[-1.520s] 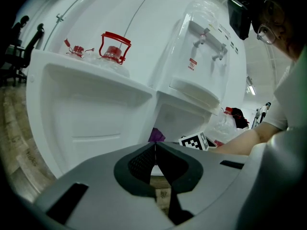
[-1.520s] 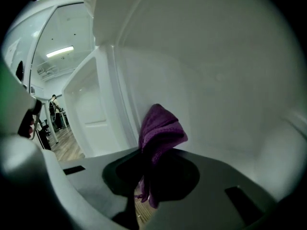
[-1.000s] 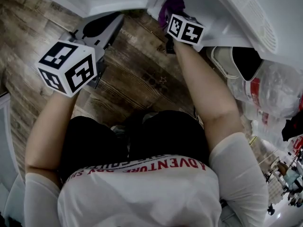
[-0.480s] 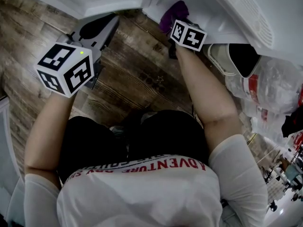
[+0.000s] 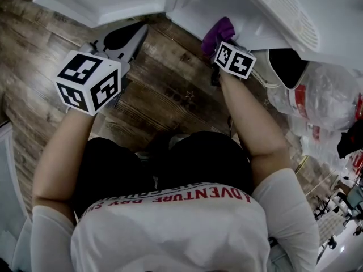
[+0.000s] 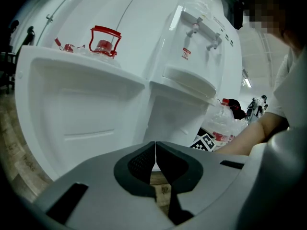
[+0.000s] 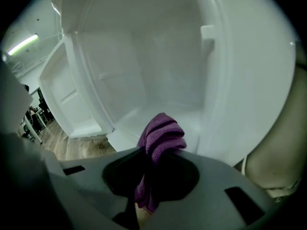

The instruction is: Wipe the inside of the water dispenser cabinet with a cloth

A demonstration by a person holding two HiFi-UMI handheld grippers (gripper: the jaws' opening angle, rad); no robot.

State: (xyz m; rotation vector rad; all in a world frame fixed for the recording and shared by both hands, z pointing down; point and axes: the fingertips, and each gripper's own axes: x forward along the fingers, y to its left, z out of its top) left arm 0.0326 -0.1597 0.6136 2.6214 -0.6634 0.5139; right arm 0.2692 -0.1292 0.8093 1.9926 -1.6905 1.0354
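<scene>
Right gripper [image 7: 149, 169] clamps the purple cloth [image 7: 160, 135] at the cabinet [image 7: 158, 66] mouth, perhaps just clear of its floor; left gripper [image 6: 155, 161] is clenched, empty, outside the cabinet.

Soft, ribbed purple cloth [image 7: 160, 135]. Smooth, faintly glossy white plastic inside the cabinet [image 7: 144, 56]. Matt grey plastic on the left gripper [image 6: 155, 150], with finely textured black pads [image 6: 139, 166]. Grainy, matt wood-look floor [image 5: 164, 98].
</scene>
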